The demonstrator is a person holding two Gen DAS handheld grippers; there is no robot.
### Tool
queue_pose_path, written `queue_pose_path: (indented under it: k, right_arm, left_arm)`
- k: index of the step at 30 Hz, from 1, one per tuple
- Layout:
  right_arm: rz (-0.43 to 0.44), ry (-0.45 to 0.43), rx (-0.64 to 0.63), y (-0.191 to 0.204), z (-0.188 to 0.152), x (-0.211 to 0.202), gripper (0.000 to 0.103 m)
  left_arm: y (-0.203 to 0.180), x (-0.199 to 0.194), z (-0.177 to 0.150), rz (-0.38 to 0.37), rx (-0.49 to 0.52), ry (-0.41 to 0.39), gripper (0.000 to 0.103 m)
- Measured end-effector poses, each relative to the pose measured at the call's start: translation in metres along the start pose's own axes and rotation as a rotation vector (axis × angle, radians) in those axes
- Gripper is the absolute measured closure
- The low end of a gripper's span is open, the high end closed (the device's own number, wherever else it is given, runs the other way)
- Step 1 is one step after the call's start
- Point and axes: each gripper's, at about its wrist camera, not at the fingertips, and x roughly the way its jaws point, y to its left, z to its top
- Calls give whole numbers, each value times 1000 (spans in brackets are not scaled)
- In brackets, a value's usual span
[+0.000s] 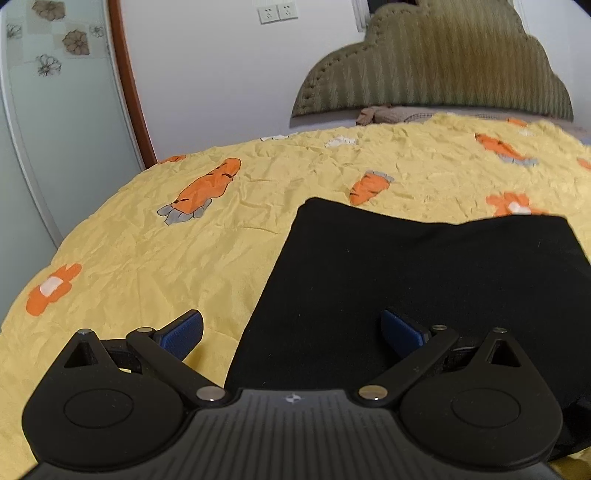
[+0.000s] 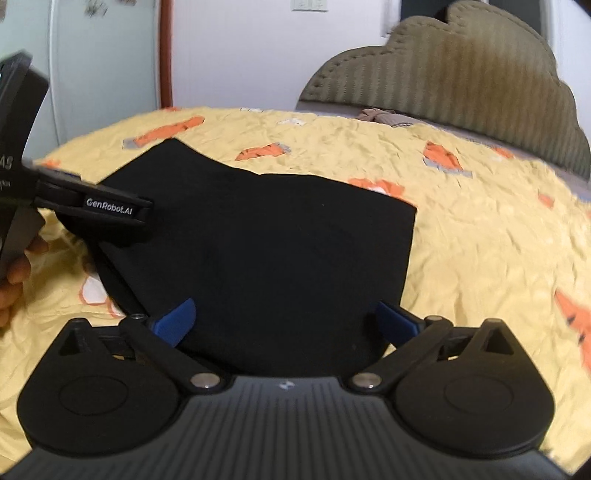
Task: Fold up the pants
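Black pants [image 1: 413,280] lie folded into a compact rectangle on the yellow carrot-print bedspread [image 1: 147,258]. My left gripper [image 1: 291,332] hovers open over the pants' near left edge, one blue pad over the bedspread and the other over the black cloth, with nothing held. In the right wrist view the same pants [image 2: 266,251] fill the middle, and my right gripper [image 2: 284,319] stands wide open above their near edge, with nothing pinched. The left gripper's body [image 2: 92,210], held by a hand [image 2: 14,273], shows at the left.
A padded olive headboard [image 1: 436,70] stands at the far end of the bed. A white wall with sockets [image 1: 277,13] and a glass door with a brown frame [image 1: 129,85] lie to the left. Bedspread stretches around the pants on all sides.
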Motion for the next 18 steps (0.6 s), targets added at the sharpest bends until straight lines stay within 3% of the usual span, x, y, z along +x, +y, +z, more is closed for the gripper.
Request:
queue_pose_path:
  k: [7,10,12,15,18]
  right_arm:
    - [56,-20,31,-15,-7,-12,0]
    - [100,-77,84,-37,5,-25,0]
    - [106,-96,164,-60,11,-24,0]
    - [140,-36,337,-102,15,-5,0]
    - [248,12,490,-139,10,15,0]
  left_arm:
    - [32,-24,6,52,-106,-99,0]
    - [48,-20,15,67,-166,-79,0]
    - [54,-14,18,24,-203,-39,0]
    - [52,-9,16,-23,-224,-7,0]
    - [43,-10,14,-26,-202,-8,0]
